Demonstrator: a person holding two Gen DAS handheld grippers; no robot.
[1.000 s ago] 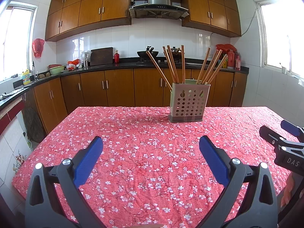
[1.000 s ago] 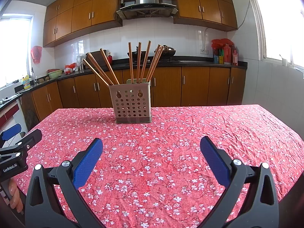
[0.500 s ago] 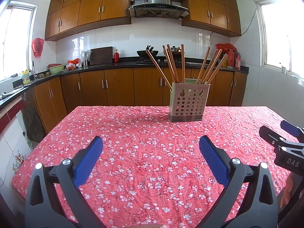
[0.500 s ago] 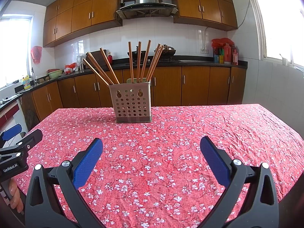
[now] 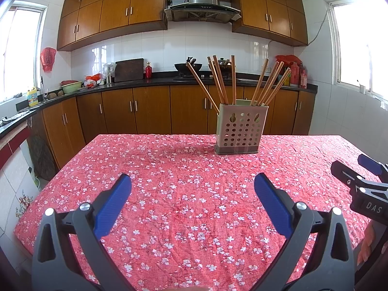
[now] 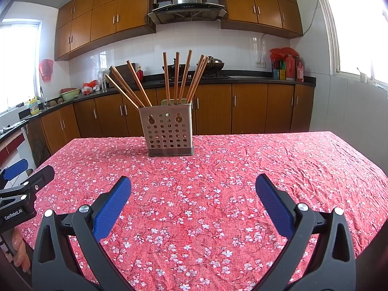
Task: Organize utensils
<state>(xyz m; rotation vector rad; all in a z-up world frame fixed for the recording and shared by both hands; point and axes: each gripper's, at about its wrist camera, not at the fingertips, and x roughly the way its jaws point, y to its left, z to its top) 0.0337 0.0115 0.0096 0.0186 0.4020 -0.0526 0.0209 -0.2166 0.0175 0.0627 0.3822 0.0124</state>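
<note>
The perforated utensil holder (image 5: 239, 129) stands upright toward the far side of the tabletop (image 5: 184, 194), which is covered with a red flowered cloth, and the wooden chopsticks (image 5: 231, 82) stand in it, fanned out and leaning against its rim in two loose bunches, one to the left and one to the right. No utensil lies loose on the cloth in either view, so the sorting looks finished or nearly so. The left tongs (image 5: 192, 189) hover over the near part of the tabletop with their blue pads spread wide and nothing between them; the right tongs (image 6: 193, 190) are the same, released and empty, well apart from the holder. Both point toward the holder from the near edge, probably a resting pose that keeps them out of the chopsticks' way.
</note>
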